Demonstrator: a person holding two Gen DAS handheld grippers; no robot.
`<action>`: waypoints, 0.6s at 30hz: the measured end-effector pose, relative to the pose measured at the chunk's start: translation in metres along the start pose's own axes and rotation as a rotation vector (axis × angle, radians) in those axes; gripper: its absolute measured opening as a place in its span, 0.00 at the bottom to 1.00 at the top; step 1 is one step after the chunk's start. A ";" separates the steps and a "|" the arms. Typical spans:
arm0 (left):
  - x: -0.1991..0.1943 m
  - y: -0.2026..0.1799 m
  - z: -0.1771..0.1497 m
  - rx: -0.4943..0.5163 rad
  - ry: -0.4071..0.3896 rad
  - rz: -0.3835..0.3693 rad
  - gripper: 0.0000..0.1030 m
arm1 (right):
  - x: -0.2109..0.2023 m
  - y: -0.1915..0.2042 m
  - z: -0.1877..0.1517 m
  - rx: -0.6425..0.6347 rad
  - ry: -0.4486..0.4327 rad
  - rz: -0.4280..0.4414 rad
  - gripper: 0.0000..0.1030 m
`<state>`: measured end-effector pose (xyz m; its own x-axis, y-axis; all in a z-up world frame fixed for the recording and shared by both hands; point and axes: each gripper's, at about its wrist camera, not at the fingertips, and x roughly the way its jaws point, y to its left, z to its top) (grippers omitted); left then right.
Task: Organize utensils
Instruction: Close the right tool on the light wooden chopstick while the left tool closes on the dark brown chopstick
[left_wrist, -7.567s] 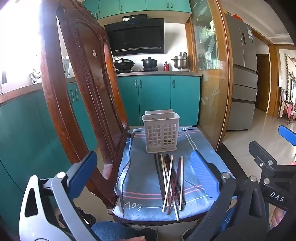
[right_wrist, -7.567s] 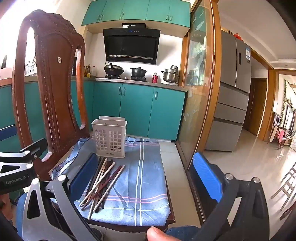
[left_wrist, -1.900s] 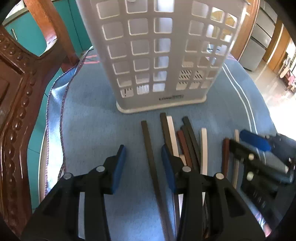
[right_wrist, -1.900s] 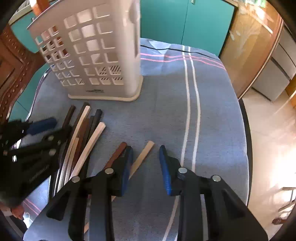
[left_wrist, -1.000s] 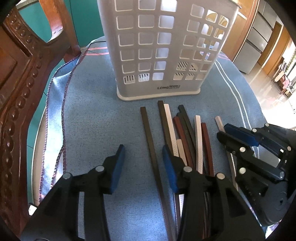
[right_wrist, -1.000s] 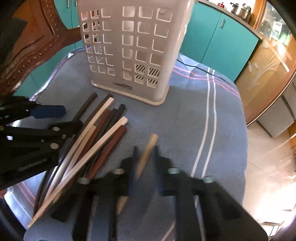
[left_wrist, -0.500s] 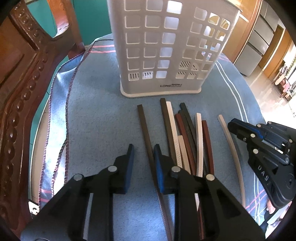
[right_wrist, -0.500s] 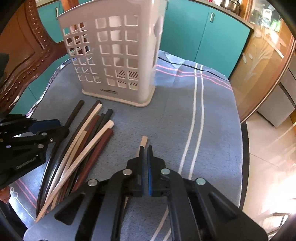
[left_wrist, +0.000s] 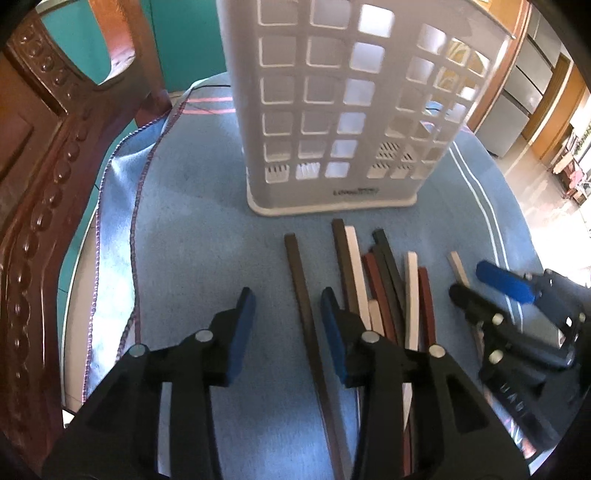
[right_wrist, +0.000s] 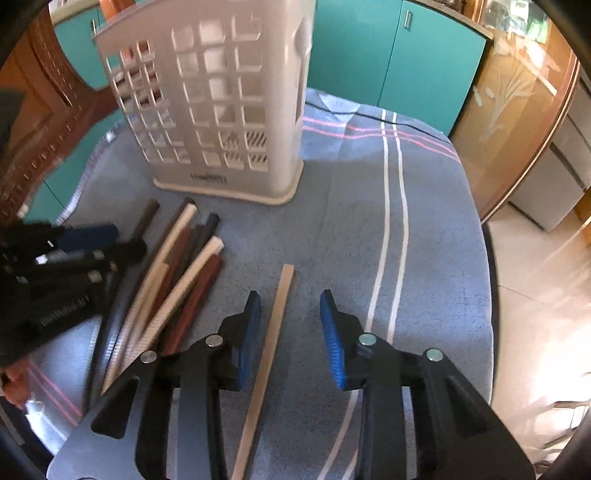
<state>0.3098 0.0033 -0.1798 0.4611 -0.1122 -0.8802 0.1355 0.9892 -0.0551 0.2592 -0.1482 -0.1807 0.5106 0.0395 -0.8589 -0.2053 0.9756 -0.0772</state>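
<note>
A white lattice utensil basket stands upright on a blue cloth; it also shows in the right wrist view. Several chopsticks, dark, white and reddish, lie bundled in front of it. My left gripper is open, its jaws either side of a lone dark brown chopstick. My right gripper is open over a lone tan chopstick lying on the cloth, which runs between its jaws. Each gripper shows in the other's view: the right and the left.
A carved wooden chair back rises at the left. The cloth covers a round seat whose edge drops off at the right. Teal cabinets and a glass door stand behind.
Both grippers have opened: the left from nearly shut around the dark chopstick, the right from shut on the tan chopstick, which now lies free on the cloth.
</note>
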 end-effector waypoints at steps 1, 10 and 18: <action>0.001 -0.001 0.001 0.007 0.000 0.008 0.38 | 0.001 0.001 0.000 -0.005 -0.004 -0.013 0.37; 0.000 0.010 0.009 -0.065 0.011 -0.050 0.44 | 0.003 0.002 0.000 0.005 -0.005 -0.046 0.42; -0.004 0.017 0.003 -0.029 0.008 -0.026 0.42 | 0.003 0.000 0.003 0.015 -0.003 -0.051 0.44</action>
<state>0.3122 0.0200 -0.1755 0.4510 -0.1374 -0.8819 0.1220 0.9883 -0.0916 0.2630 -0.1471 -0.1824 0.5224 -0.0093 -0.8526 -0.1669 0.9795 -0.1130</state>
